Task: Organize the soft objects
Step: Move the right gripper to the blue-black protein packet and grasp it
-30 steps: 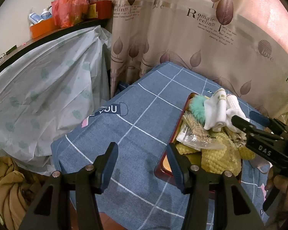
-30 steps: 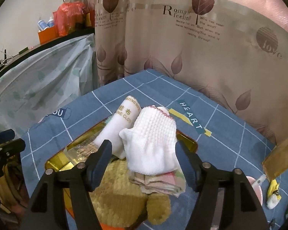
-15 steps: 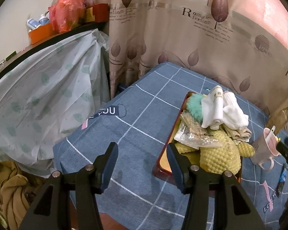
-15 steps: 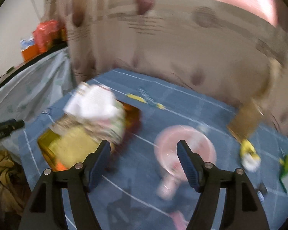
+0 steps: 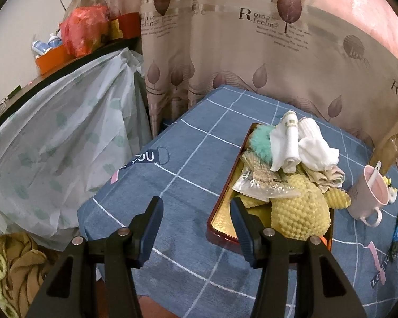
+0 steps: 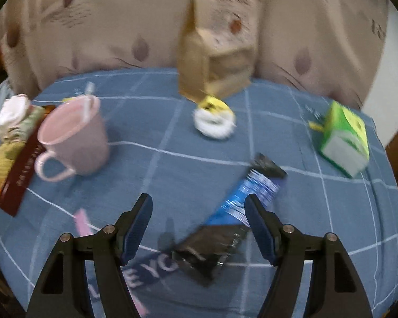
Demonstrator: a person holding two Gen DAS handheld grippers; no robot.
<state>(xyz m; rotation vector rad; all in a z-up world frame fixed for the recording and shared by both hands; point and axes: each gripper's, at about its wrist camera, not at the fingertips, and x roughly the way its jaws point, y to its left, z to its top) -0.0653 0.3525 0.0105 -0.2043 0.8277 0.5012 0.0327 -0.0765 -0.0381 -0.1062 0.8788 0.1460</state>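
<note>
Left view — tray (image 5: 226, 185); right view alone — green carton (image 6: 345, 139).

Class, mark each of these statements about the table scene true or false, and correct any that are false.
1. Both grippers are empty and open. True: left gripper, right gripper.
2. The pink mug lies on its side. False: it stands upright.
3. The yellow knitted toy lies in the tray. True.
4. The green carton is inside the tray. False: it sits on the tablecloth.
</note>
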